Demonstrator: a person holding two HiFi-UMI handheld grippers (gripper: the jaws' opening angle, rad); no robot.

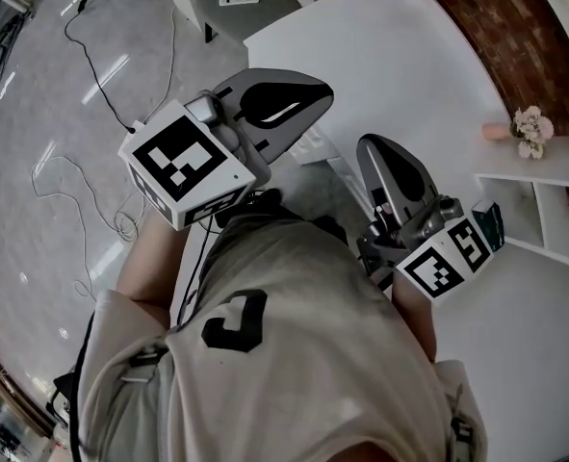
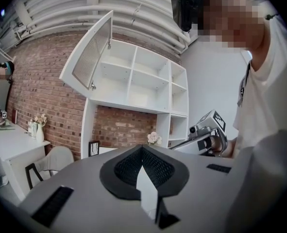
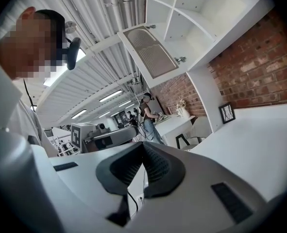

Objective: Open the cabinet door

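The white cabinet (image 2: pixel 148 84) hangs on a brick wall, and its louvred door (image 2: pixel 91 52) stands swung up and outward at the upper left. In the right gripper view the same door (image 3: pixel 150 57) tilts overhead beside the open shelves. My left gripper (image 2: pixel 142 150) is shut with nothing between its pads, held well back from the cabinet. My right gripper (image 3: pixel 143 147) is shut and empty too. In the head view both grippers sit close to my chest above the white table (image 1: pixel 409 56), the left gripper (image 1: pixel 323 92) on the left and the right gripper (image 1: pixel 371 145) on the right.
A small flower vase (image 1: pixel 530 133) stands by a low white shelf unit (image 1: pixel 544 195) on the right. A grey chair (image 1: pixel 250 3) sits beyond the table, and cables (image 1: pixel 82 171) trail over the floor at left. Another person (image 3: pixel 147 115) works at a far table.
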